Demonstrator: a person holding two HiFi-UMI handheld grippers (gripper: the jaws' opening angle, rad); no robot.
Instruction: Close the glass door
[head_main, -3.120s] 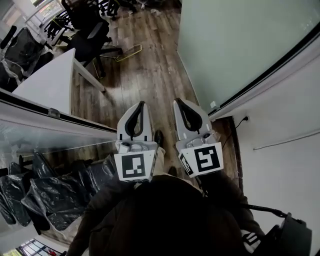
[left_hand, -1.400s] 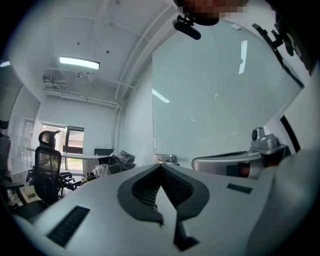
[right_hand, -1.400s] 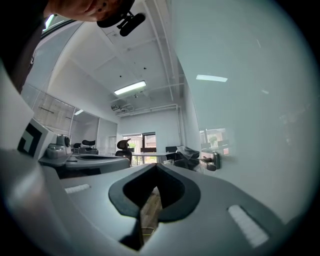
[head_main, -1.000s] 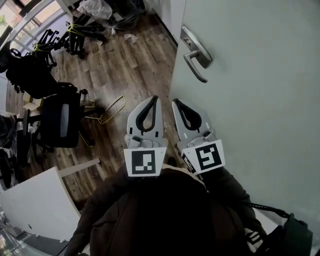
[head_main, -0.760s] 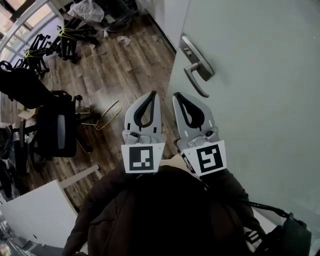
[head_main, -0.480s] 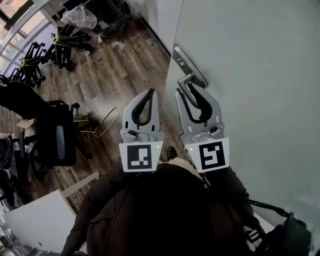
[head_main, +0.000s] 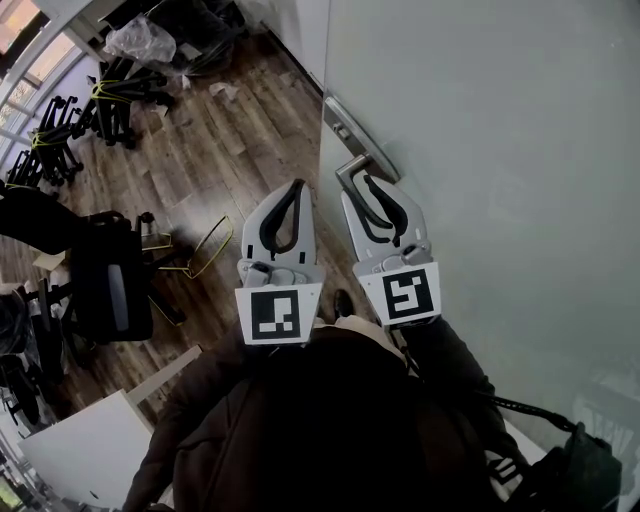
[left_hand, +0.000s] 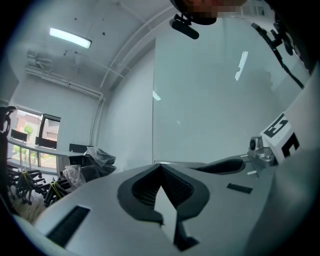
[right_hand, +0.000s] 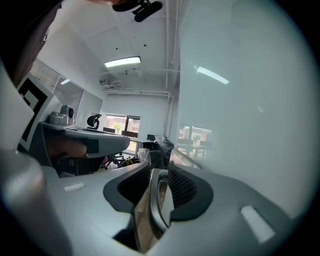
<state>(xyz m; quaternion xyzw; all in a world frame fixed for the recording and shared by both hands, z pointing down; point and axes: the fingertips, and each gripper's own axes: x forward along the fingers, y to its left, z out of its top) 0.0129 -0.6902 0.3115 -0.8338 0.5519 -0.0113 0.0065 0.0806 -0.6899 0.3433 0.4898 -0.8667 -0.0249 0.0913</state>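
**Grasp stage of the door closing.** The right gripper (head_main: 368, 188) is pinching the lever of the door handle (head_main: 350, 170). In the right gripper view the metal lever is standing between the ribbed pads, with a slit of floor showing beside it. The left gripper (head_main: 297, 185) is carrying nothing. Its jaws are pressing together, and it is hanging just beside the right jaws on the side away from the glass.

The glass door (head_main: 480, 150) (frosted, so nothing behind it is showing) is running along the outer side of the right jaws and on ahead of them. Its free edge is lying just ahead of the jaw tips, so the door is judged to be standing open.

The next move probably calls for a firm pinch on the smooth lever. The door would then be swung on its arc toward the frame, which is out of view.

Below both jaws a wooden floor (head_main: 230, 150) is stretching away. Beyond the left jaws, office chairs (head_main: 100, 280), bundled chair bases (head_main: 70, 120), a plastic bag (head_main: 140, 40) and a yellow wire frame (head_main: 205, 250) are crowding it. A white worktop (head_main: 80, 450) is showing at the lower corner.
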